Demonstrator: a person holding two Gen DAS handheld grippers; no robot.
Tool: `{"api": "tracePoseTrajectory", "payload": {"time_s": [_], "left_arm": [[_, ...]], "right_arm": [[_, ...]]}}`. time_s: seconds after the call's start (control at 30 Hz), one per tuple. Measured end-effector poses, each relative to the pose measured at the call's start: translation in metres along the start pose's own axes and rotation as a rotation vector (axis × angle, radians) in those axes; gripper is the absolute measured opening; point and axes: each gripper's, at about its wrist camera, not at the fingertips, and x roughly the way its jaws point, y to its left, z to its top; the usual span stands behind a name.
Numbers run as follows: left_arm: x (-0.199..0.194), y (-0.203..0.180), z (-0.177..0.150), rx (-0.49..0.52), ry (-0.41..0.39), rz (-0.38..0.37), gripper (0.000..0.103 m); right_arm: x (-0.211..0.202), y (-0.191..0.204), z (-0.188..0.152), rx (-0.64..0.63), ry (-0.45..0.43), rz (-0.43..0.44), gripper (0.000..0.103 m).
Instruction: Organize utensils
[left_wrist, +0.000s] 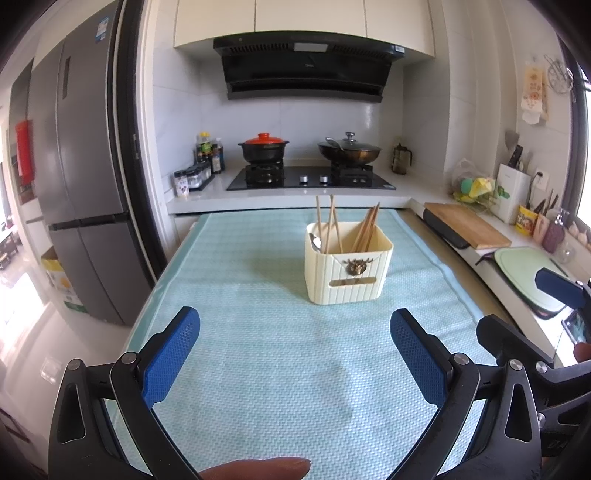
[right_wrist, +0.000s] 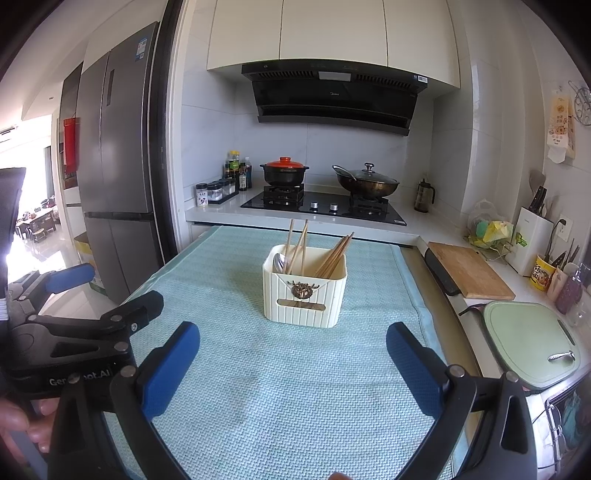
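A cream ribbed utensil holder (left_wrist: 349, 267) with a bronze emblem stands near the far edge of the teal mat (left_wrist: 258, 350), holding wooden chopsticks (left_wrist: 365, 229) and a metal spoon (left_wrist: 316, 242). The left gripper (left_wrist: 295, 354) and right gripper (right_wrist: 293, 365) hover over the near edge, jaws spread wide, both empty.

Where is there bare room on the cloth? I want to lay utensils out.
The teal cloth is bare between the cream holder and both open claws, and left of the holder. The right counter is crowded with a wooden board and a green board.

Fridge (left_wrist: 70, 177), lidded wok (right_wrist: 367, 182), cutting board (right_wrist: 469, 271)
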Motion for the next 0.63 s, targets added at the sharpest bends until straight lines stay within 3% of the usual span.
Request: {"api": "tracePoseTrajectory", "payload": {"time_s": [0.63], "left_arm": [[-0.0028,-0.0020,-0.0027,-0.003,0.003,0.008,0.103]], "right_arm": [[-0.0027,-0.0072,0.0012,0.002,-0.001,-0.005,0.103]]}}
